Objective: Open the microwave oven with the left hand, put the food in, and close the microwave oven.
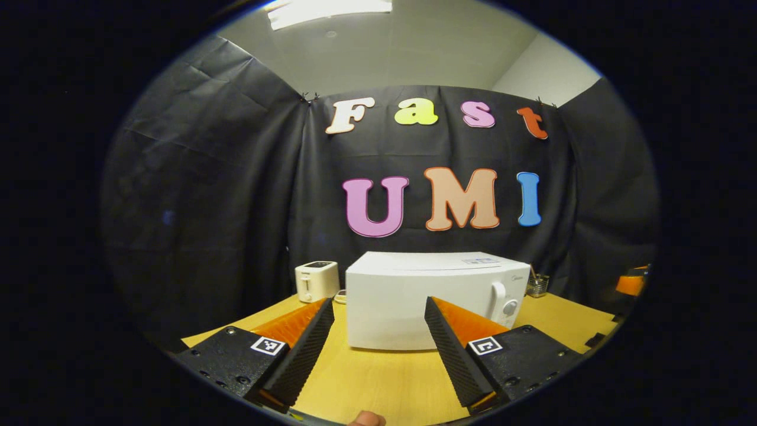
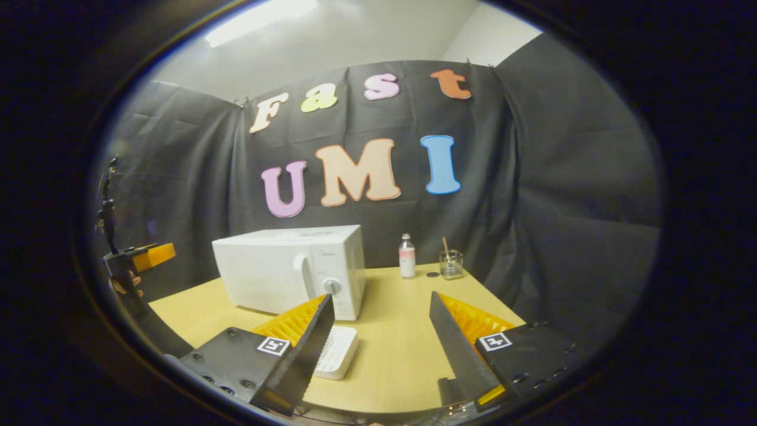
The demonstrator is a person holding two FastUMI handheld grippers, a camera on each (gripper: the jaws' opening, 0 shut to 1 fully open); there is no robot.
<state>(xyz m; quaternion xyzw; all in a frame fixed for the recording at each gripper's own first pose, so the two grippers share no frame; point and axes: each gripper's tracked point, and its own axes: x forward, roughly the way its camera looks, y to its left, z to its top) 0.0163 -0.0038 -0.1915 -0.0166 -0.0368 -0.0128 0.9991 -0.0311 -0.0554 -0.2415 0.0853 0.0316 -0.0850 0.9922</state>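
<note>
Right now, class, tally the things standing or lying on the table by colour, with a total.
White: 3, the microwave, the toaster, the flat box.
Clear: 2, the bottle, the glass jar.
Total: 5

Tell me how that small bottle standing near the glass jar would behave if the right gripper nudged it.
The bottle stands upright, tall and narrow on a small base, so a push near its cap would probably tip it. Its rounded body suggests it would roll across the smooth table once down. It looks small, so probably light. The glass jar stands close beside it and could get knocked.
</note>
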